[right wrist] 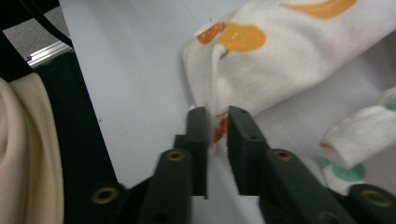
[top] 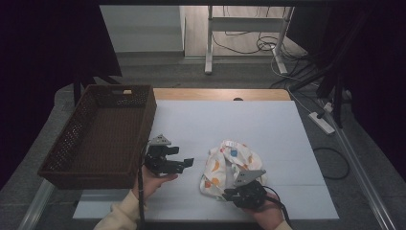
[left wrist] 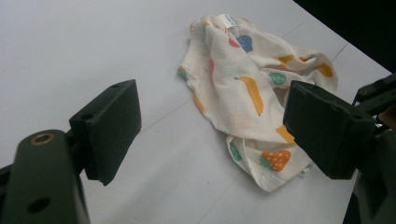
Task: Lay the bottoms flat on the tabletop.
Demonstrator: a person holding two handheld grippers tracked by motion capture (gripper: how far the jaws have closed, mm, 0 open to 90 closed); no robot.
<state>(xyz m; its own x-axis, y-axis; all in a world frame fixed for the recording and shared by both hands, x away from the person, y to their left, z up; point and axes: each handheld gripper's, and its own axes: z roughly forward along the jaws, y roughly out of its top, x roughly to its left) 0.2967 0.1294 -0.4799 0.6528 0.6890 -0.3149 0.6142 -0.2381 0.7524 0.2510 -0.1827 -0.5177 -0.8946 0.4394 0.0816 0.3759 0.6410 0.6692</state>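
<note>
A crumpled white cloth (top: 230, 160) printed with coloured fruit lies on the white table top (top: 239, 115), right of centre. My right gripper (top: 229, 194) sits at the cloth's near edge. In the right gripper view its jaws (right wrist: 217, 114) stand a narrow gap apart, with a thin fold of the cloth (right wrist: 280, 56) between them. My left gripper (top: 184, 157) hovers left of the cloth and points toward it. Its jaws (left wrist: 210, 121) are wide open with nothing between them, and the cloth (left wrist: 233, 79) lies ahead of them.
A brown woven basket (top: 148, 112) stands at the table's left, close beside my left gripper. Beyond the table are desk legs, cables and a power strip (top: 321, 122) on the floor. A cream sleeve (right wrist: 18, 154) shows at the near edge.
</note>
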